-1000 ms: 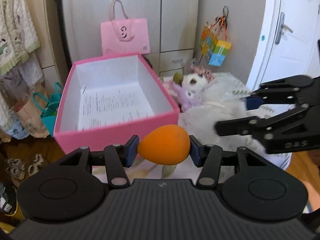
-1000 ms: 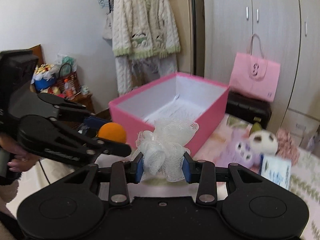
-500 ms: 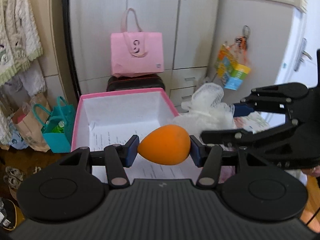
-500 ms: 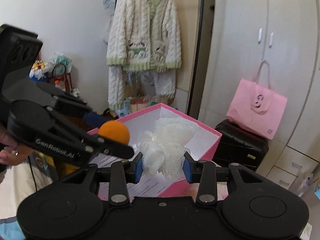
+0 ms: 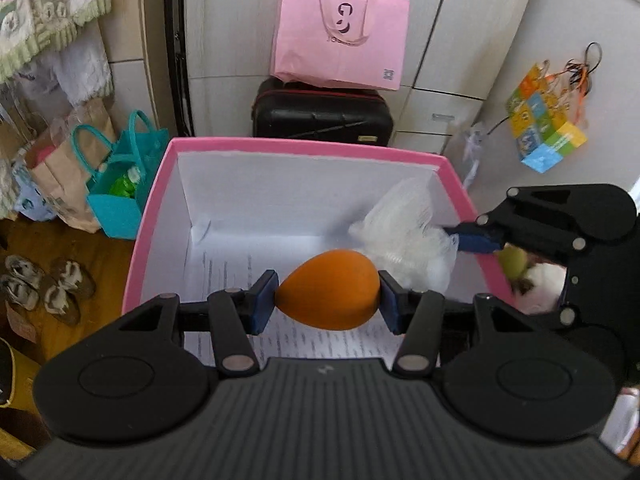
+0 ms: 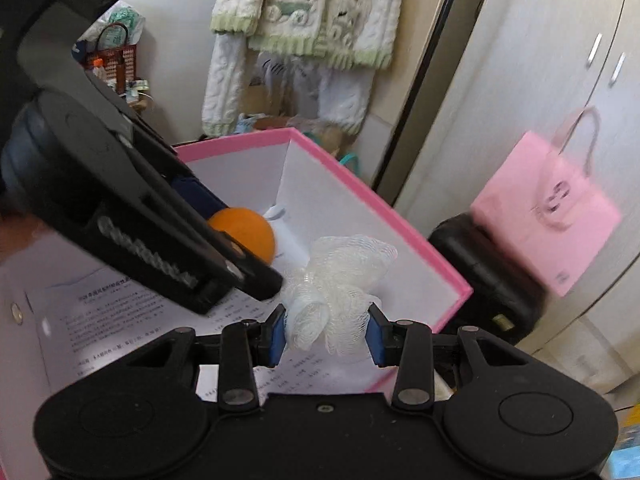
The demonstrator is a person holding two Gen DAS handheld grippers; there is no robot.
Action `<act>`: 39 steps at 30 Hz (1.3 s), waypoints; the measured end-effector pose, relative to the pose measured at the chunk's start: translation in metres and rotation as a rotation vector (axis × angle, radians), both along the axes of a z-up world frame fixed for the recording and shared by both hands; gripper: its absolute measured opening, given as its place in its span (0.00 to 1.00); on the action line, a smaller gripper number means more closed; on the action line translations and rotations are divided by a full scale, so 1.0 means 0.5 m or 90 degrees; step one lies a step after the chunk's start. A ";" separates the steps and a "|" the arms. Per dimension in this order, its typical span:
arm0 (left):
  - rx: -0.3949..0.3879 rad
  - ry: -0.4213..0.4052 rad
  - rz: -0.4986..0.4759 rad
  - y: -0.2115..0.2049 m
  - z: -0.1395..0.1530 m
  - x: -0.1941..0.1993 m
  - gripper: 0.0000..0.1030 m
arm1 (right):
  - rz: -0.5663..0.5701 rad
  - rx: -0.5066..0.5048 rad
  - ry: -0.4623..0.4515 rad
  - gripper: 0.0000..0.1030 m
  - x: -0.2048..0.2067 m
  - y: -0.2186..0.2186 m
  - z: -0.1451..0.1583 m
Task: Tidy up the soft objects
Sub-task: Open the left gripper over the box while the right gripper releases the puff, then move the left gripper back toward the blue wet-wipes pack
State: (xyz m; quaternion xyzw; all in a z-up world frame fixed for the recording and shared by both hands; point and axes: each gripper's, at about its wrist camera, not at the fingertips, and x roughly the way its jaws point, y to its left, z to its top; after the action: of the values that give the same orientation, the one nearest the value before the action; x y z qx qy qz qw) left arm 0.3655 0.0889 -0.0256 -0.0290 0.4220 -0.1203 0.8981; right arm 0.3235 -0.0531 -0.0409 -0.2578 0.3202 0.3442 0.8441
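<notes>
Since a second ago, both loads have been carried from in front of the open pink cardboard box (image 5: 146, 216) to above its paper-lined floor. On the left, the orange egg-shaped foam sponge (image 5: 328, 295) is kept clenched by the left gripper (image 5: 327, 300). To its right, the white mesh bath pouf (image 6: 336, 294) is gripped by the right gripper (image 6: 326, 330), near the right wall. Release into the box is judged to come next.

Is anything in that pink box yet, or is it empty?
Nearly empty: the pink box holds only a printed sheet. The orange ball and white mesh puff hang above it, each gripped by a tool.
</notes>
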 end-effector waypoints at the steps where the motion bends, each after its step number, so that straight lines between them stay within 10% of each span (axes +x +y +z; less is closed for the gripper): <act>1: 0.006 0.000 0.003 -0.004 -0.004 0.005 0.50 | 0.013 -0.013 -0.001 0.43 0.003 0.006 -0.005; 11: 0.029 0.041 0.036 -0.017 -0.061 0.063 0.59 | 0.046 -0.100 -0.017 0.57 0.019 0.038 -0.034; 16: 0.018 -0.028 -0.018 -0.019 -0.031 0.035 0.71 | 0.048 -0.078 -0.024 0.62 0.003 0.028 -0.024; 39: 0.070 -0.107 -0.139 0.011 0.157 -0.283 0.72 | -0.079 0.064 -0.032 0.69 -0.278 -0.049 0.131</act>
State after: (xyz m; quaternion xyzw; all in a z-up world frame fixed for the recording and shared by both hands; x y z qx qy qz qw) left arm 0.2240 0.0946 0.0527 0.0763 0.3518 -0.1963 0.9121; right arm 0.1845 -0.0774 0.0248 -0.2032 0.2965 0.3007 0.8834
